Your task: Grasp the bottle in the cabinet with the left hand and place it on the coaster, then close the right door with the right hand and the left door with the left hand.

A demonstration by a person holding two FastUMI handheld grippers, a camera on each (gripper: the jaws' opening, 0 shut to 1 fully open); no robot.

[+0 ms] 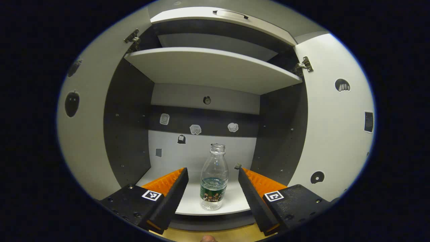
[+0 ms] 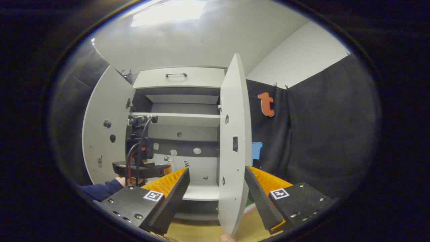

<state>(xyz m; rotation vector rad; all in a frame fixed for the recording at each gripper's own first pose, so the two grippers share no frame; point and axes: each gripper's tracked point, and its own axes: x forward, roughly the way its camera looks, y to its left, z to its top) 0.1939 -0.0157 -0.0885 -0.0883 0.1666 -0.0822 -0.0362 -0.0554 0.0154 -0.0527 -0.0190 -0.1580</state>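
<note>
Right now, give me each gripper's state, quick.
Left gripper: open, fingers either side of the bottle, not touching.
Right gripper: open, holding nothing, the right door edge between its fingers.

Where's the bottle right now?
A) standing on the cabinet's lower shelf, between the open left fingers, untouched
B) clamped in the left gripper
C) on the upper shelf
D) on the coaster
A: the bottle stands upright on the lower shelf, with gaps to both sides of the open left gripper.
</note>
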